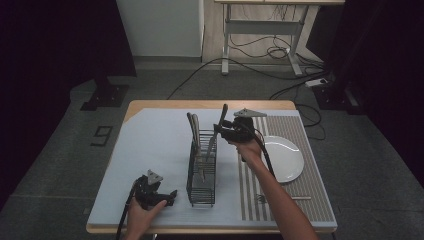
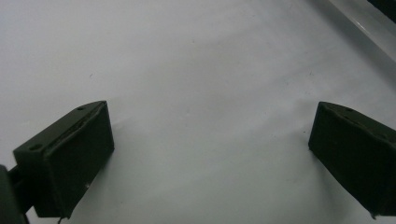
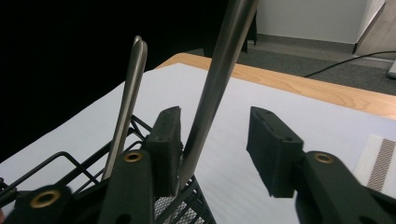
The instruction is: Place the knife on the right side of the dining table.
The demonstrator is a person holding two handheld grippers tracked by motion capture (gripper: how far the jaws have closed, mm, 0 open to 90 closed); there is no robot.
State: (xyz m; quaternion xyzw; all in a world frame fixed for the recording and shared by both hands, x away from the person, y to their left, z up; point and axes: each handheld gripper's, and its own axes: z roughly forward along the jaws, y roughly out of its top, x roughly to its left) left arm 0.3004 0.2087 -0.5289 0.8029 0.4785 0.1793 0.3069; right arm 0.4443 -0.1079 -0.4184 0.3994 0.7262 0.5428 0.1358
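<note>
Steel cutlery stands in a black wire caddy [image 1: 202, 167] at the tabletop's [image 1: 150, 145] centre. From the high view, the right gripper [image 1: 222, 131] sits at the caddy's one o'clock, around a tall utensil handle [image 1: 223, 116]; a white plate [image 1: 285, 159] lies at three o'clock. The left gripper [image 1: 167, 196] rests at the caddy's eight o'clock, near the front edge.

Left gripper view: jaws spread wide over bare pale mat [image 2: 196, 93], holding nothing.

Right gripper view: the handle [image 3: 219, 79] leans against one pad [image 3: 167, 144], the other pad clear, so the gripper is half-spread and not yet clamped. Two more handles [image 3: 130, 93] stand at ten o'clock. I judge a one-sided press could tip the utensil or drag the light caddy.
</note>
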